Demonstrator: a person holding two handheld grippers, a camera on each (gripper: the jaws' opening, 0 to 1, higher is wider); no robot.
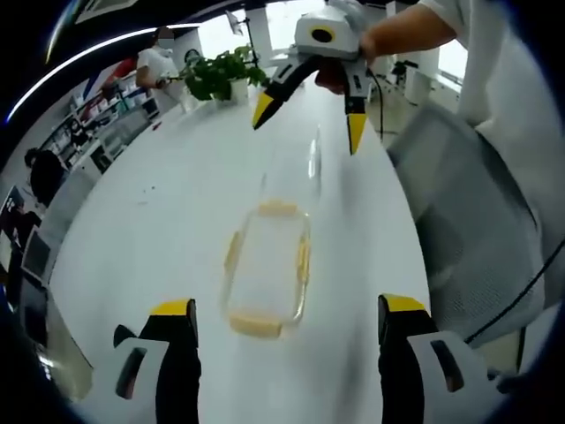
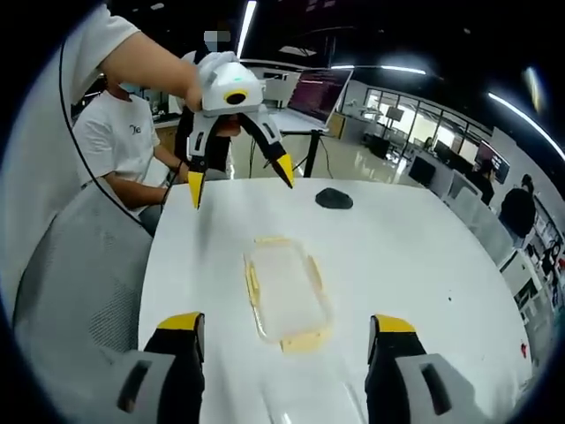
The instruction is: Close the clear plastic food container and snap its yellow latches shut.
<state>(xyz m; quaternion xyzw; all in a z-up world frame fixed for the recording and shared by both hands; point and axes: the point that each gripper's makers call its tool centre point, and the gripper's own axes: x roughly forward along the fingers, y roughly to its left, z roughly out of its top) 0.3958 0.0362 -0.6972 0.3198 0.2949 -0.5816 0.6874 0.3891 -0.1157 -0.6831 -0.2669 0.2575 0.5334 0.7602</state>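
The clear plastic container (image 1: 265, 269) lies on the white table (image 1: 159, 221), with yellow latches folded out on its sides and ends. My left gripper (image 1: 287, 306) hovers open just short of its near end. A faint clear piece (image 1: 305, 168), possibly the lid, lies beyond the container. Past that my right gripper (image 1: 309, 122) hangs open above the table, held by a hand. In the right gripper view the container (image 2: 284, 291) sits ahead of my open right gripper (image 2: 285, 321). The left gripper (image 2: 240, 181) stands open above its far end.
A grey mesh chair (image 1: 468, 221) stands at the table's edge, also seen as the chair (image 2: 79, 274). A potted plant (image 1: 221, 75) is at the table's far end. A black mouse-like object (image 2: 334, 199) lies on the table. A seated person (image 2: 119, 132) is behind.
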